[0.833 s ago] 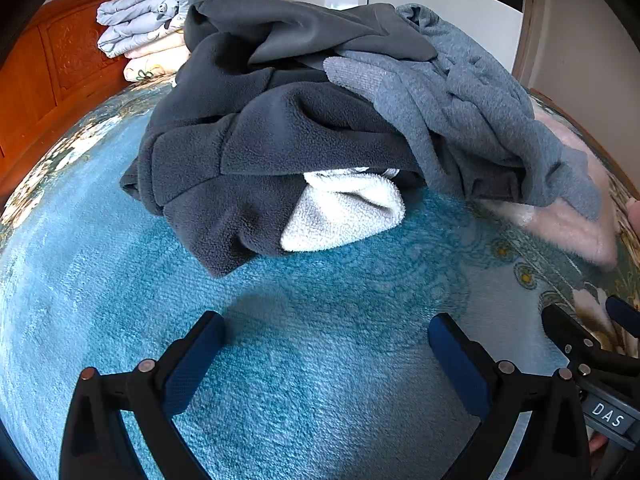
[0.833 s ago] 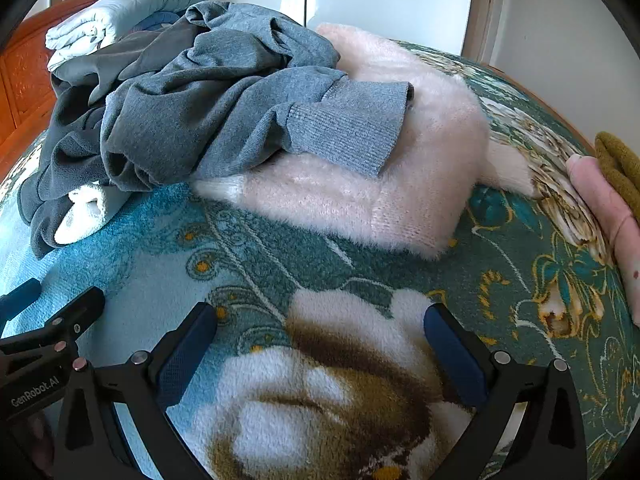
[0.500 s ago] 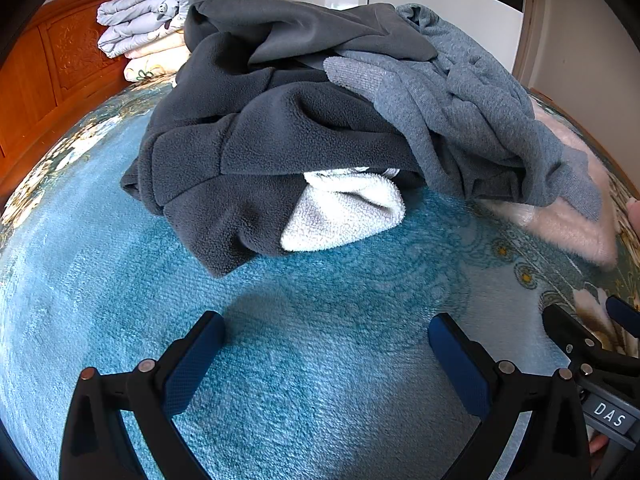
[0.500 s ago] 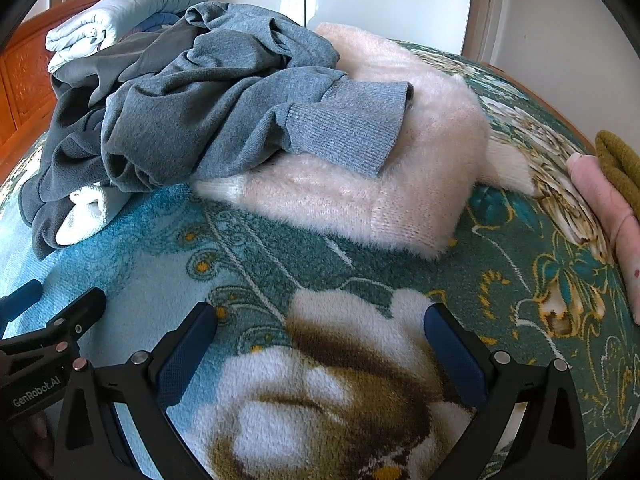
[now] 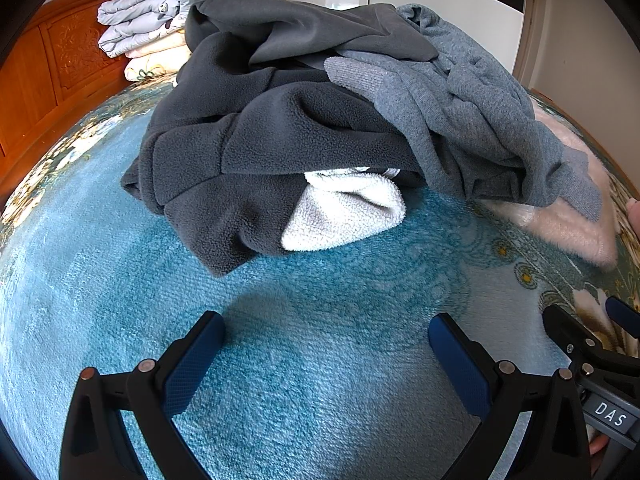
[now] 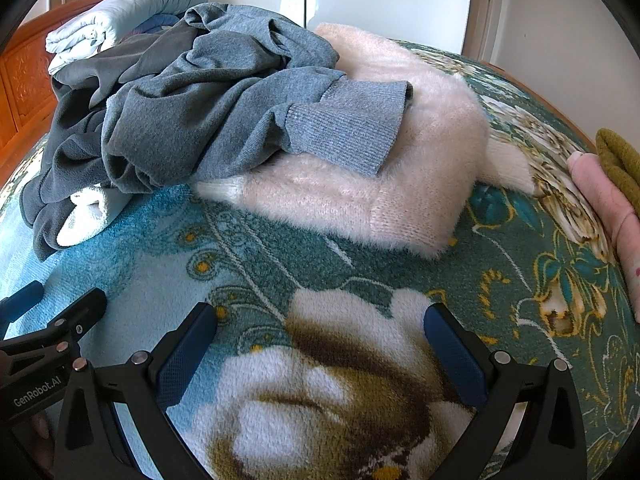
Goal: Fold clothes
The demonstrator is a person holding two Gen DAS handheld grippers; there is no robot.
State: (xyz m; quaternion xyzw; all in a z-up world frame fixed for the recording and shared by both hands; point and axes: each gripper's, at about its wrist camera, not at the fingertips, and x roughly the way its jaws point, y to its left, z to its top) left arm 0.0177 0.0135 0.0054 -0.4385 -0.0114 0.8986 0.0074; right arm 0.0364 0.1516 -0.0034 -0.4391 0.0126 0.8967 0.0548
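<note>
Clothes (image 5: 304,128) sit heaped and unfolded ahead of my jaws on the bed (image 5: 320,360); left gripper (image 5: 326,350) and right gripper (image 6: 320,344) both released, empty. Nothing folded yet.

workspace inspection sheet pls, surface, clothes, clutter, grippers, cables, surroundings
surface: teal floral blanket, plush, covering the bed.
job's things: unfolded heap; dark fleece over a white fleece; grey sweater draped across fleece and pink sweater.
clutter: folded quilts by the headboard; pink and olive items at the right edge.
grippers: left gripper and right gripper open, empty, over bare blanket.
cables: nothing seen.
surroundings: white wall, wardrobe doors.
</note>
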